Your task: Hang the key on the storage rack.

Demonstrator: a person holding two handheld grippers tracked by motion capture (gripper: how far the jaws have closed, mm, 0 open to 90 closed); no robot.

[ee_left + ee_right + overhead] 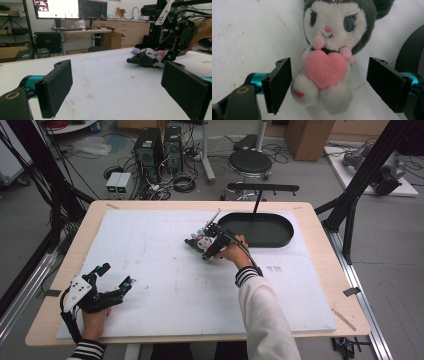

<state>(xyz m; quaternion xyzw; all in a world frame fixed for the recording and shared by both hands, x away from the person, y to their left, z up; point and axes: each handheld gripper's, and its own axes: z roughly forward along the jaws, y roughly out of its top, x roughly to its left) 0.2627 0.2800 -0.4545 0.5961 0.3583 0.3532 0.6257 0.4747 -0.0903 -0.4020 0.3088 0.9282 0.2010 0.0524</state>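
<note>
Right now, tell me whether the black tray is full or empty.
Empty. In the high view the black tray shows only its bare dark floor; the plush toy lies on the white mat beside it, outside the rim.

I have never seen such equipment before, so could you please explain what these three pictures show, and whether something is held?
There is no robot here: a person holds a hand tool with two black jaws in each hand. The high view looks down on the table; the other two pictures come from small cameras that ride on the tools.

The left gripper rests near the table's front edge, jaws wide apart, with nothing between them.

The right gripper is over a plush toy with a pink heart, which lies on the white sheet beside a black oval tray. Its jaws stand on either side of the toy and do not yet press it, so nothing is held.
</note>
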